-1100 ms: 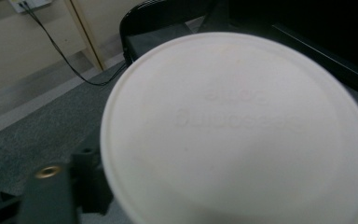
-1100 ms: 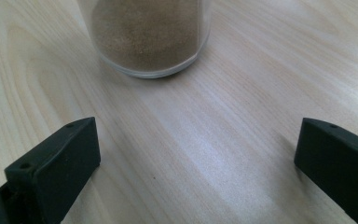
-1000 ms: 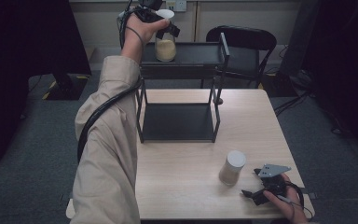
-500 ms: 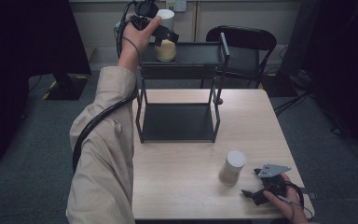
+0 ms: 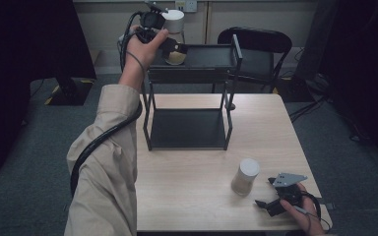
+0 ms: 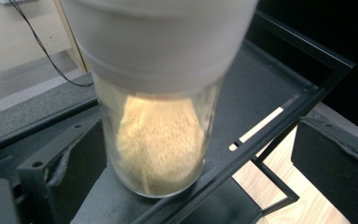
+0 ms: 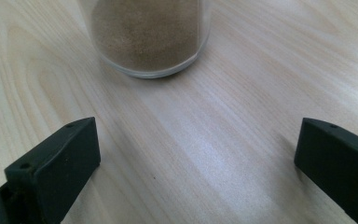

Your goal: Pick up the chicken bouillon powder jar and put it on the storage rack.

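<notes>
You're at a light wood table (image 5: 197, 196) w/ a black two-tier metal rack (image 5: 189, 88) standing on its far half.

Your left arm, in a beige sleeve (image 5: 108, 167), reaches up and fwd to the rack's top shelf. The left gripper (image 5: 170, 46) is at the shelf's left end, right by a glass jar (image 5: 173, 34) w/ a white lid and pale yellow grainy contents. The jar stands upright on the top shelf. In the left gripper view the jar (image 6: 161, 126) sits between the two black jaws: the left-hand jaw is touching or v. close to the glass, the right-hand jaw is well apart from it. So this gripper is spread wide, not pinching the jar.

Your right hand (image 5: 302, 214) rests at the table's near right corner, holding the right gripper (image 5: 263, 204) low over the tabletop, pointing left. A second jar (image 5: 244, 177), white lid, brownish powder inside, stands upright on the table just beside it, near the front right. In the right gripper view the jaws are spread far apart w/ bare wood between them, and the second jar's base (image 7: 147, 37) is ahead of the tips, not touched.

A dark chair (image 5: 258, 49) stands behind the table, floor is grey carpet (image 5: 24, 196).
</notes>
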Tool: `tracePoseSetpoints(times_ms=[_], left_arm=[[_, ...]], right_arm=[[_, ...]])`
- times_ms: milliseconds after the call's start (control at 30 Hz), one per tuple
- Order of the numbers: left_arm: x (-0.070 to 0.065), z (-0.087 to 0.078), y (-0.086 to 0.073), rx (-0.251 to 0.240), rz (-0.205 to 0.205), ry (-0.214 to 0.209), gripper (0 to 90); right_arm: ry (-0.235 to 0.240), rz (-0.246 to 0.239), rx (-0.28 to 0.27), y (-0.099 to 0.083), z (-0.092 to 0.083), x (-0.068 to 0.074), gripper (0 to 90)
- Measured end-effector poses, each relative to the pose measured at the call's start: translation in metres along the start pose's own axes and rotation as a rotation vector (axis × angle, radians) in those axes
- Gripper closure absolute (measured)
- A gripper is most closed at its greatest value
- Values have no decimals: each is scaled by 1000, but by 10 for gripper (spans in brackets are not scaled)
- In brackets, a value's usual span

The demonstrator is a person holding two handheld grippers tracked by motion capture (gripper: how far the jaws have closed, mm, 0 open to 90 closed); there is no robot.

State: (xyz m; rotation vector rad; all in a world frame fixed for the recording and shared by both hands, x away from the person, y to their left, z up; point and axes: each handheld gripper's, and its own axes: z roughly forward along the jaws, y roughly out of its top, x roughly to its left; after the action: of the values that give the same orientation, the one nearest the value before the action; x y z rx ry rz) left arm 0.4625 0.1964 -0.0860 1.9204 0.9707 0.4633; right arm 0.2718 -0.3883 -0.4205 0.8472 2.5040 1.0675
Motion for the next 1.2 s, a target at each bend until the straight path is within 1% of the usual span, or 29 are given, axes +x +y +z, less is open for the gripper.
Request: tracePoseSetpoints(times_ms=[167, 333, 467, 567, 900, 1033, 1067, 1133, 1200], left_arm=[[-1, -2, -9, -7, 7, -10, 29], [-1, -4, -18, -16, 4, -17, 29], [-3, -4, -25, -18, 3, -15, 29], [-2, -4, -31, -26, 1, -22, 29], [1, 0, -50, -28, -10, -26, 29], [2, 2, -59, -26, -13, -35, 29], [1, 2, -61, -31, -11, -33, 29], [0, 2, -66, -47, 5, -26, 28], [-2, 2, -70, -61, 7, -23, 28]], right_arm=[[0, 0, 0, 0, 0, 0, 0], [0, 0, 0, 0, 0, 0, 0], [0, 0, 0, 0, 0, 0, 0], [0, 0, 0, 0, 0, 0, 0], [-1, 0, 0, 0, 0, 0, 0], [-1, 0, 0, 0, 0, 0, 0], [-1, -1, 0, 0, 0, 0, 0], [0, -1, 0, 0, 0, 0, 0], [-1, -1, 0, 0, 0, 0, 0]])
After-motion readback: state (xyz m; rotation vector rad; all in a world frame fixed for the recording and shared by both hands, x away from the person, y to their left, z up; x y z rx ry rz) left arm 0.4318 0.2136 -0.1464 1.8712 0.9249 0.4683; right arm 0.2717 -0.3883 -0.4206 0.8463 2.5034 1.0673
